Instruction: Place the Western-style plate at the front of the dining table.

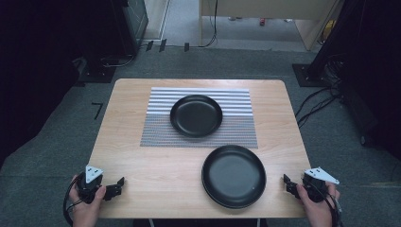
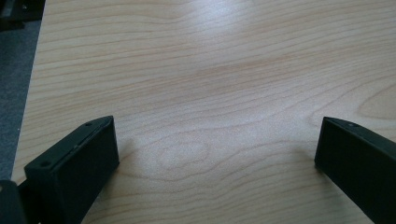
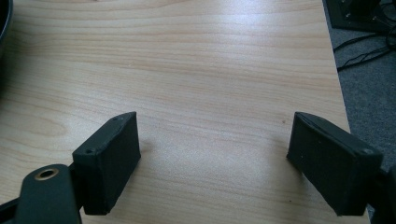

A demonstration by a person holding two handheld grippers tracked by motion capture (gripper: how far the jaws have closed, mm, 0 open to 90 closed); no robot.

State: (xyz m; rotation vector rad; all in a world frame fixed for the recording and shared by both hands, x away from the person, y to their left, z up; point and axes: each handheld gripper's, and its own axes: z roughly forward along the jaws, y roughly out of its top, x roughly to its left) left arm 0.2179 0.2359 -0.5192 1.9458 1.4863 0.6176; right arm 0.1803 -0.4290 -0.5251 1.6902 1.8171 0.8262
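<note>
Plates, two of them and both black, sit right side up on the wooden surface (image 1: pixel 127 142). Being round, neither has a long axis or points any way. The far plate (image 1: pixel 196 115) rests in the middle of a striped placemat (image 1: pixel 236 132), whose far half carries broad white and grey bands and whose near half has a finer grey weave; the mat's long side runs across the surface from left to right. The near plate (image 1: pixel 233 176) lies on bare wood just in front of the mat's right half, close to the surface's near edge, apart from the far plate.

In the high view the left claw (image 1: pixel 118 185) is held in a hand (image 1: pixel 87 208) at the near left corner, pointing right along the near edge. Its own view shows the jaws spread wide over bare wood, with nothing between them. The right claw (image 1: pixel 288 185) is held in the other hand (image 1: pixel 317 208) at the near right corner, pointing left toward the near plate but apart from it. Its jaws are likewise wide apart and empty, and a dark sliver of the near plate's rim (image 3: pixel 3 28) is cut off at the left edge of that view.

Both hands are cropped by the bottom of the high view, and whether the jaw tips touch the wood or hang just above it cannot be told.
</note>
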